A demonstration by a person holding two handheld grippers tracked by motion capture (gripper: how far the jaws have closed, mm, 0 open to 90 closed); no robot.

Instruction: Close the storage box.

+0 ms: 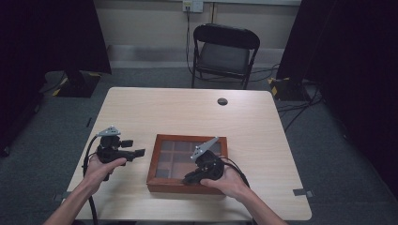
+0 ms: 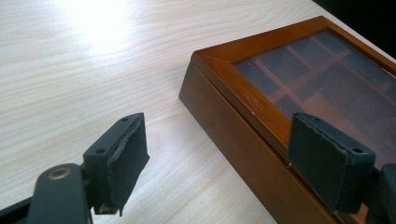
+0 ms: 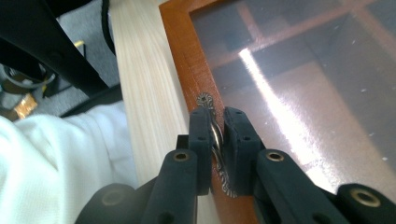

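The wooden display box [image 1: 187, 164], with its glass lid over a grid of compartments, lay flat on the light wooden tabletop [image 1: 187, 112] near the person's edge, at about 6 o'clock from the middle of the tabletop in the high view. The right gripper [image 3: 217, 140] reached down onto the box's near rim, and in the right gripper view its two black jaws stood drawn close together, clamped on the small ornate metal handle [image 3: 215, 135] fixed to the lid's front frame; the handle's scrolled ends showed above and below the pads. The lid lay closed on the box. In the high view the right gripper [image 1: 199, 172] sat at the box's 6 o'clock edge with the right hand [image 1: 230, 182] behind it. The left gripper [image 1: 126, 153] hovered at 9 o'clock of the box, pointing toward it, held by the left hand [image 1: 101, 168]. In the left gripper view its jaws stood wide apart with nothing between them, and the box's corner [image 2: 210, 60] lay just ahead.
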